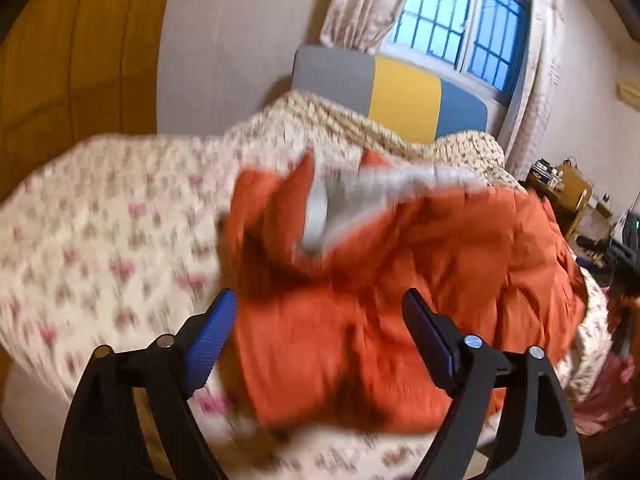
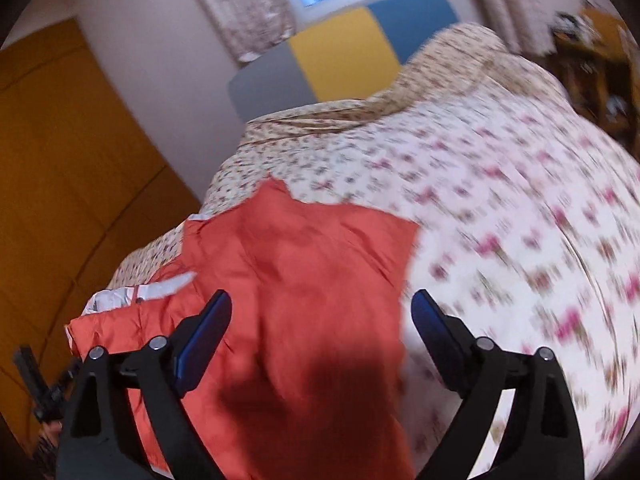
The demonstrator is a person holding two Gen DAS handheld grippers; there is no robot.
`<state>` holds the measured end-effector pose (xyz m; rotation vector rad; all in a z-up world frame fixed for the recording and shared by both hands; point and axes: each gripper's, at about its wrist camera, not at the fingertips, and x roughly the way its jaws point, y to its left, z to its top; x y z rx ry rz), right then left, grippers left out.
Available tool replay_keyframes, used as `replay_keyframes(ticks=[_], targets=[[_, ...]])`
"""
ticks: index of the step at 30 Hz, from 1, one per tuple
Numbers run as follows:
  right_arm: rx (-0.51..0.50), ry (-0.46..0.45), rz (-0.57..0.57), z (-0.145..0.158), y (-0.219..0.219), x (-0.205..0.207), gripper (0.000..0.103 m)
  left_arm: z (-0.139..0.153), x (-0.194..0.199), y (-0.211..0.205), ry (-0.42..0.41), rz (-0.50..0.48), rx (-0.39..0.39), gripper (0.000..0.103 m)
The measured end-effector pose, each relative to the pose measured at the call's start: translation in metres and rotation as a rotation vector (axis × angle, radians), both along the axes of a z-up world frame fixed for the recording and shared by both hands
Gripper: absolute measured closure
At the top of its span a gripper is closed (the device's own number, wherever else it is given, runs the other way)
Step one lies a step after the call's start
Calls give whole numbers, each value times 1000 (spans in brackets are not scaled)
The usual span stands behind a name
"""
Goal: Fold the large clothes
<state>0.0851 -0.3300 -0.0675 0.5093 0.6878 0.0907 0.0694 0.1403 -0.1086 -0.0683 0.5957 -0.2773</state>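
An orange padded jacket (image 1: 400,280) with a grey-white lining (image 1: 360,196) lies bunched on a floral bedspread (image 1: 100,220). My left gripper (image 1: 320,312) is open and empty, its blue-padded fingers held wide just above the jacket's near edge. In the right wrist view the jacket (image 2: 304,264) lies flatter on the bedspread (image 2: 500,220), with a strip of lining (image 2: 136,292) at its left edge. My right gripper (image 2: 322,312) is open and empty above the jacket's near part. Both views are motion-blurred.
A headboard in grey, yellow and blue (image 1: 400,92) stands at the far end under a curtained window (image 1: 460,20). A wooden wardrobe (image 1: 80,48) is on the left. A cluttered side table (image 1: 568,188) stands right of the bed. A crumpled floral quilt (image 2: 460,80) lies by the headboard.
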Motion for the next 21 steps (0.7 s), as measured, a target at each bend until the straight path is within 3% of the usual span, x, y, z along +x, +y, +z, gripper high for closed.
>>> replay_keyframes(ticks=[6, 8, 9, 11, 12, 16, 21], targets=[[-101, 44, 115, -8, 29, 59, 8, 2, 52, -22, 18, -62, 50, 18], [-126, 47, 139, -11, 38, 63, 26, 2, 58, -25, 19, -69, 12, 33], [-160, 46, 149, -11, 44, 63, 33, 2, 59, -25, 23, -76, -15, 52], [-177, 30, 181, -11, 50, 59, 68, 3, 59, -25, 33, -65, -50, 67], [-172, 18, 193, -11, 49, 56, 74, 5, 58, -24, 29, -58, -65, 75], [-121, -43, 183, 6, 36, 47, 85, 25, 51, -12, -16, -21, -142, 83], [-112, -130, 135, 45, 22, 48, 88, 62, 54, 3, -90, 55, -194, 85]])
